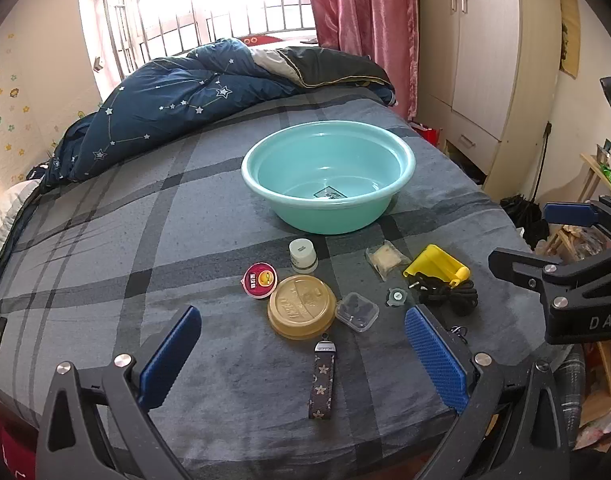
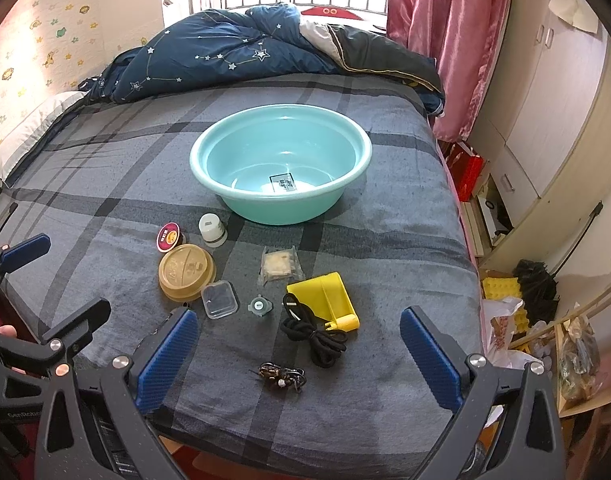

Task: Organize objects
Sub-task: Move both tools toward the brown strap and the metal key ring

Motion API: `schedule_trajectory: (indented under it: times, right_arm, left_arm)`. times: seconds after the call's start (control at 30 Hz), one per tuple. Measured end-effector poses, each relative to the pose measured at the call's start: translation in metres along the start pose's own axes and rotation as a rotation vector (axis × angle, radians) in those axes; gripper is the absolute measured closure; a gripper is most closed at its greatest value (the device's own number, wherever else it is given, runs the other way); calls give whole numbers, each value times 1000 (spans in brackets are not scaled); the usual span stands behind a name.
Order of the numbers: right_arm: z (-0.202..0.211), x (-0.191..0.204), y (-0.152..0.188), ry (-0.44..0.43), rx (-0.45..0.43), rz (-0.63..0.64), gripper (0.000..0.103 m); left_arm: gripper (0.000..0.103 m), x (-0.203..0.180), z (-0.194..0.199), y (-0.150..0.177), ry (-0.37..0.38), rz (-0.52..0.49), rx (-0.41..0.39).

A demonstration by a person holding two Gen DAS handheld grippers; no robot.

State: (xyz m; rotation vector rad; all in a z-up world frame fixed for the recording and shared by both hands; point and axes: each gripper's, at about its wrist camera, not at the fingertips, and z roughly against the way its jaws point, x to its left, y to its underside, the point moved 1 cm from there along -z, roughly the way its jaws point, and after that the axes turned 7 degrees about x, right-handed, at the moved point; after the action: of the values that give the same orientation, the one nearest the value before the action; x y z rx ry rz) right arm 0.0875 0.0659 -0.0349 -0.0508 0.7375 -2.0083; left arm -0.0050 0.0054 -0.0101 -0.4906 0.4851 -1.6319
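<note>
A teal basin (image 1: pixel 329 216) (image 2: pixel 281 212) stands empty on the grey plaid bed. In front of it lie a white jar (image 1: pixel 303 255), a red tin (image 1: pixel 260 275), a tan cup lid (image 1: pixel 301 306), a clear small box (image 1: pixel 356 312), a grey cap (image 1: pixel 396 297), a plastic packet (image 1: pixel 386 258), a yellow holder (image 2: pixel 325 298), a black cord (image 2: pixel 317 336), a star-print strap (image 1: pixel 323 380) and a beaded keyring (image 2: pixel 281 376). My left gripper (image 1: pixel 303 315) hovers open above the lid and strap. My right gripper (image 2: pixel 299 316) hovers open above the cord and keyring. Neither holds anything.
A rumpled navy star quilt (image 1: pixel 177 100) lies across the far end of the bed. A pink curtain (image 2: pixel 445 40) and wardrobes (image 1: pixel 485 60) stand to the right. Bags and clutter (image 2: pixel 517 312) fill the floor beside the bed's right edge.
</note>
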Motion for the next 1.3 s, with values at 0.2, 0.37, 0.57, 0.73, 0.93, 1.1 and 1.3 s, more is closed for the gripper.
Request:
schedule_trajectory:
  times: [0.2, 0.37, 0.57, 0.73, 0.93, 1.1, 1.3]
  right_arm:
    - [0, -1, 0, 1, 3, -8, 0]
    - [-3, -2, 0, 6, 14, -18, 0]
    - [-7, -6, 2, 10, 26, -34, 0]
    - [-11, -10, 4, 13, 37, -53, 0]
    - [-23, -12, 13, 28, 73, -92, 0]
    - [-38, -11, 23, 14, 97, -105, 0]
    - [-58, -7, 35, 10, 131, -121, 0]
  left_arm:
    - [0, 1, -2, 1, 12, 0, 5]
    - [0, 1, -3, 2, 25, -4, 9]
    - [0, 7, -6, 6, 51, 9, 9]
    - [0, 7, -12, 12, 64, -8, 14]
    - [0, 10, -28, 25, 105, -2, 43]
    - [0, 12, -43, 38, 107, -9, 66]
    - [0, 14, -59, 50, 132, -1, 93]
